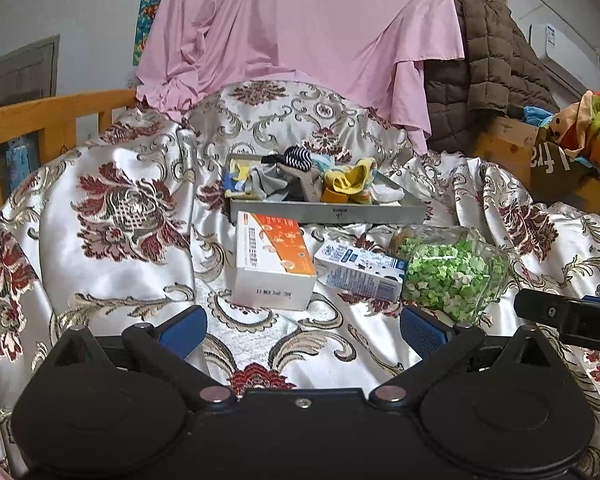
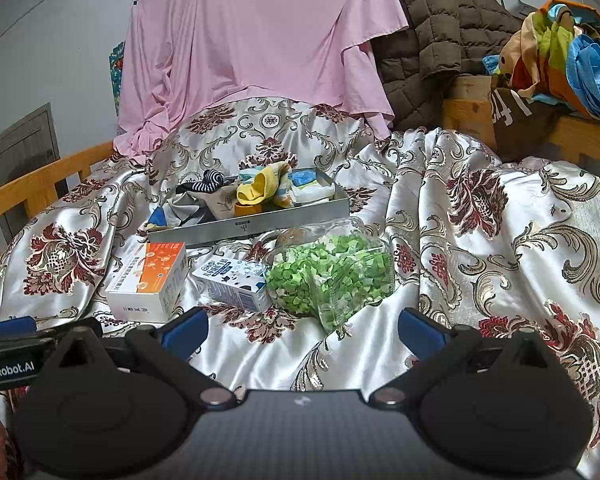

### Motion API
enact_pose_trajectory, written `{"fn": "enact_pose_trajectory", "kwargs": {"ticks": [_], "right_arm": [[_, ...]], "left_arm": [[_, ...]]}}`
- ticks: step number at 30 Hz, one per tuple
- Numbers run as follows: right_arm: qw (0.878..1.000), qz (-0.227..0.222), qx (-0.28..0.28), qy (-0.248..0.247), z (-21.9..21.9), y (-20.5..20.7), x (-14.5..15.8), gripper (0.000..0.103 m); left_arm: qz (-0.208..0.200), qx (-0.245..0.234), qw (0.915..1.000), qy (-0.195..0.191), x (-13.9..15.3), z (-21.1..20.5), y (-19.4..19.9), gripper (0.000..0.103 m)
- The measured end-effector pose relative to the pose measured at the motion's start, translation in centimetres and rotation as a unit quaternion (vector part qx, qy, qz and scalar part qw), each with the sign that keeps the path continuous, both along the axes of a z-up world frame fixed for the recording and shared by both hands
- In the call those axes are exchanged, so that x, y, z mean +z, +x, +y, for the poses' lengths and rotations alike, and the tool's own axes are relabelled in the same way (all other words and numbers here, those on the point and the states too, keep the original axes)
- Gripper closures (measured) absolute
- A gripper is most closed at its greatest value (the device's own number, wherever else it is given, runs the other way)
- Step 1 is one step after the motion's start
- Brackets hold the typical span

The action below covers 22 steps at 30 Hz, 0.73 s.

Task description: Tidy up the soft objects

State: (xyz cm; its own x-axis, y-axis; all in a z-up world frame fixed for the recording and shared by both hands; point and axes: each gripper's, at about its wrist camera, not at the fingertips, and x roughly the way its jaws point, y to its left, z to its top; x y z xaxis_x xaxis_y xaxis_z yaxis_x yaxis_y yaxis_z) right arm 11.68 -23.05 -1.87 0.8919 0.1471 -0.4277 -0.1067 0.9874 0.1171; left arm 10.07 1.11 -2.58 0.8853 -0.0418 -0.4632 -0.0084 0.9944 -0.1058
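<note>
A grey metal tray [image 1: 332, 213] [image 2: 260, 222] lies on the bed and holds several socks: a yellow one [image 1: 350, 181] [image 2: 265, 186], a navy striped one [image 1: 299, 158] [image 2: 210, 182] and grey ones [image 1: 274, 184]. My left gripper [image 1: 303, 330] is open and empty, low over the bedspread in front of the boxes. My right gripper [image 2: 303, 330] is open and empty, just in front of a clear jar of green paper stars [image 2: 332, 274] [image 1: 452, 268].
A white and orange box [image 1: 274, 266] [image 2: 150, 280] and a blue and white carton [image 1: 360, 270] [image 2: 236, 282] lie between the grippers and the tray. A pink sheet [image 1: 300, 40] hangs behind. Wooden bed rails [image 1: 40, 120] stand left and right. A brown quilt [image 2: 424, 28] hangs at the back right.
</note>
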Motion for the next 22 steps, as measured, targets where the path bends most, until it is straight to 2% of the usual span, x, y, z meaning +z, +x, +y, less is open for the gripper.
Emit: {"fn": "enact_pose_trajectory", "kwargs": {"ticks": [16,22], "right_arm": [[1.0,0.0,0.0,0.0,0.04,-0.01,0.01,0.0],[1.0,0.0,0.0,0.0,0.04,-0.01,0.0,0.0]], "left_arm": [[0.003,-0.006,0.9999,0.008,-0.08,-0.17,0.03,0.001],[0.003,0.005,1.0,0.005,0.01,-0.1,0.04,0.001]]}}
